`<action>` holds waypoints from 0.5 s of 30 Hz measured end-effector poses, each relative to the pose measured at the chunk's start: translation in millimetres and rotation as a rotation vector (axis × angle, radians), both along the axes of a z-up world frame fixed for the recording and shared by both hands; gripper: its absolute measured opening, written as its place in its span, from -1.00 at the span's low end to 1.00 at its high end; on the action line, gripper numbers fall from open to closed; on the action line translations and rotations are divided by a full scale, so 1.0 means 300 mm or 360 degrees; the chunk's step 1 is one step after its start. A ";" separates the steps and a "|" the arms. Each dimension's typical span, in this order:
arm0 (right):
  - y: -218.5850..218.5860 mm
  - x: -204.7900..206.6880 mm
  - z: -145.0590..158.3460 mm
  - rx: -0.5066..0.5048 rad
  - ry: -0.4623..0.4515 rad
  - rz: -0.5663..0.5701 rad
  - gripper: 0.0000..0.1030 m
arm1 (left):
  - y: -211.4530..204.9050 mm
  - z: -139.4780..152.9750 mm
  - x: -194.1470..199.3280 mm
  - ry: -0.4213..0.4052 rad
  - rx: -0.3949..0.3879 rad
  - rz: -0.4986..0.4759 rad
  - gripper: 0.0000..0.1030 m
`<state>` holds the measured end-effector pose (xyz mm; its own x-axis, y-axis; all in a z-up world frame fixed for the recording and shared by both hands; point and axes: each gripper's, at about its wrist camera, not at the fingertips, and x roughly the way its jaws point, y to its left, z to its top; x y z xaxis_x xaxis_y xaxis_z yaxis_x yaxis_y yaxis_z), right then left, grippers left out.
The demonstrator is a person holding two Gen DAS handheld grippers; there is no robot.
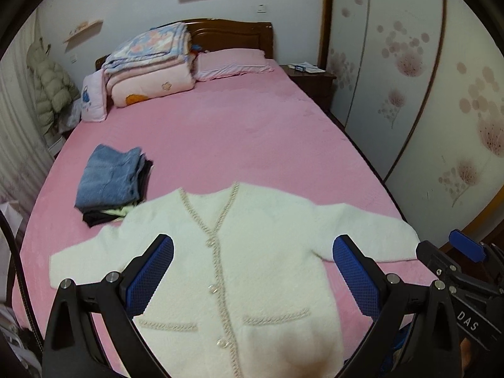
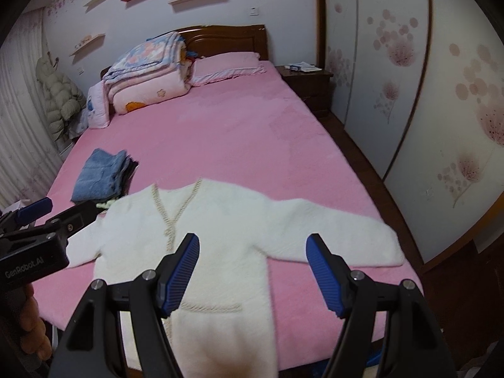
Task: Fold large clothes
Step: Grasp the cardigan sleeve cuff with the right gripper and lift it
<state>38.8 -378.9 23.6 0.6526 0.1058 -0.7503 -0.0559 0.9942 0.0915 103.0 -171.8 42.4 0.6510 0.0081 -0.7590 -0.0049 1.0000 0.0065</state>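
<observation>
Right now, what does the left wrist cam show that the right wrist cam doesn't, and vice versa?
Left wrist only: both cardigan pockets, three buttons down the front, and the right gripper at its right edge.

Right wrist only: the whole right sleeve to its cuff, and the left gripper at its left edge.

Both: the white cardigan spread flat on the pink bed, a stack of folded clothes beside it, and both grippers open above the cardigan, holding nothing.
</observation>
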 end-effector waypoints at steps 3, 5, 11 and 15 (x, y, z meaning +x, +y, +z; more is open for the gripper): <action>-0.131 0.059 -0.042 0.0019 -0.0005 -0.0069 0.37 | -0.114 -0.035 0.090 0.0032 -0.0070 -0.0025 0.95; -0.231 0.106 -0.099 0.0008 0.0017 -0.0132 0.37 | -0.184 -0.077 0.151 0.0030 -0.0109 -0.0016 0.95; -0.553 0.245 -0.395 0.0141 0.0290 -0.0326 0.37 | -0.422 -0.327 0.354 0.0120 -0.0084 -0.0075 0.95; -0.755 0.284 -0.621 0.0256 0.0457 -0.0500 0.37 | -0.556 -0.529 0.468 0.0234 -0.0080 -0.0116 0.95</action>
